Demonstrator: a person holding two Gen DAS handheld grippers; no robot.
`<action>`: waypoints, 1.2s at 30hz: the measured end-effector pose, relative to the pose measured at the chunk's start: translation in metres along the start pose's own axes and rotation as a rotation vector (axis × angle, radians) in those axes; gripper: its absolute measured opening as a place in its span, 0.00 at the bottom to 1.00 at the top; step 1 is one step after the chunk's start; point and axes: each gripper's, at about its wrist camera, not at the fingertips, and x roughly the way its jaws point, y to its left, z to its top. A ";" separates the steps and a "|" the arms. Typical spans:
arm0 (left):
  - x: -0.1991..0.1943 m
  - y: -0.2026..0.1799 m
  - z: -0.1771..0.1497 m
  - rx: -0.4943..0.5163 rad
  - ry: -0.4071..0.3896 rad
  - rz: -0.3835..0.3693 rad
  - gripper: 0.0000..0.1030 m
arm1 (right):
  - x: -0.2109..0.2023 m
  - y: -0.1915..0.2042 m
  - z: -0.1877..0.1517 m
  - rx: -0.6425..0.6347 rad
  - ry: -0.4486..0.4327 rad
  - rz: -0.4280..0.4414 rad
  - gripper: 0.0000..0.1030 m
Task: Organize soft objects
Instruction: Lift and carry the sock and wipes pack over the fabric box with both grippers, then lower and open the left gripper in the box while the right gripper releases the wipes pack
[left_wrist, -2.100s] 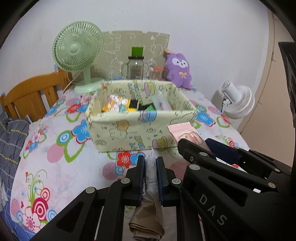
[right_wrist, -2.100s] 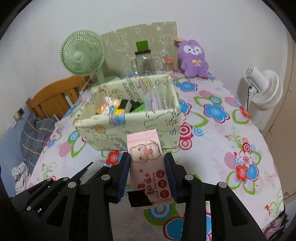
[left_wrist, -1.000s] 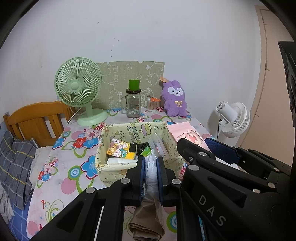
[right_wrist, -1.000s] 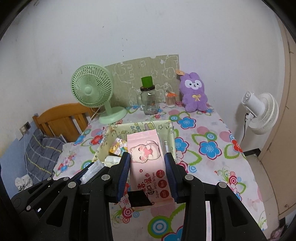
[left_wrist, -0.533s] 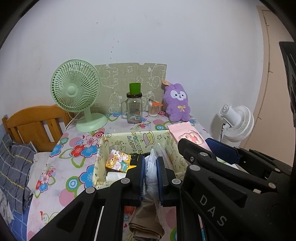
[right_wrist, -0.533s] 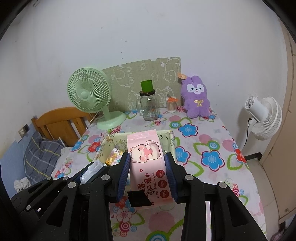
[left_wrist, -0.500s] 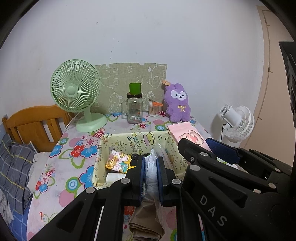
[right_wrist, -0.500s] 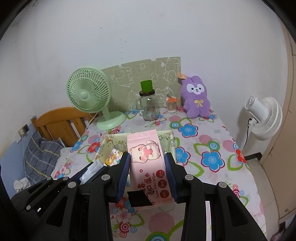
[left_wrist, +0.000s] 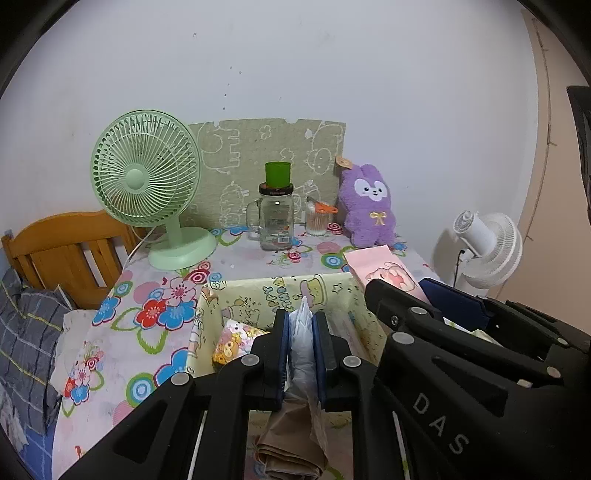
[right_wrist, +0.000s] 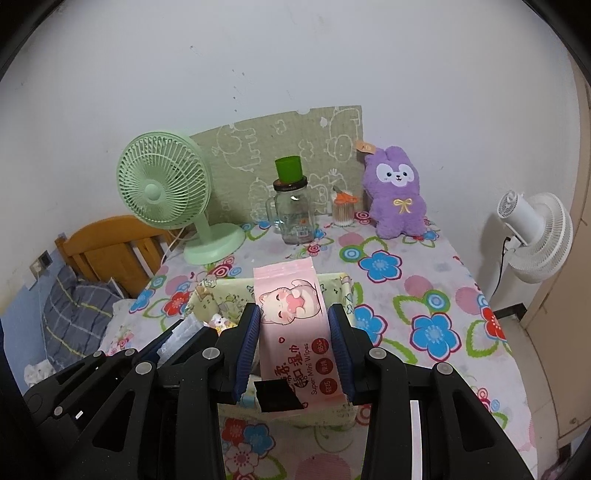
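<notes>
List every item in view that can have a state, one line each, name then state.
Left gripper: shut on a pale tissue pack.
Right gripper: shut on a pink wet wipes pack.
Fabric storage box: open-topped, items inside.
Glass mug jar: upright, lid on, green cup on top.
Green desk fan: upright.
Purple plush rabbit: upright against wall.
White fan: tilted upward.

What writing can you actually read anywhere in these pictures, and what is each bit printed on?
"Super Mini Wipes": on the pink wet-wipes pack held in the right gripper.
"DAS": on the right gripper's black body in the left view.
"HAPPY": part of the print inside the pale yellow fabric storage box.
Chinese characters and red circles on the pack, and the glass jar's label: too small to read.
</notes>
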 end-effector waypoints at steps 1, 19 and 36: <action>0.004 0.001 0.001 -0.001 0.002 0.004 0.10 | 0.005 0.000 0.001 0.000 0.005 -0.002 0.40; 0.056 0.021 0.008 -0.014 0.025 0.016 0.13 | 0.055 0.003 0.013 -0.012 0.035 0.027 0.40; 0.071 0.031 -0.005 0.008 0.098 0.038 0.70 | 0.090 0.007 0.002 0.009 0.115 0.074 0.40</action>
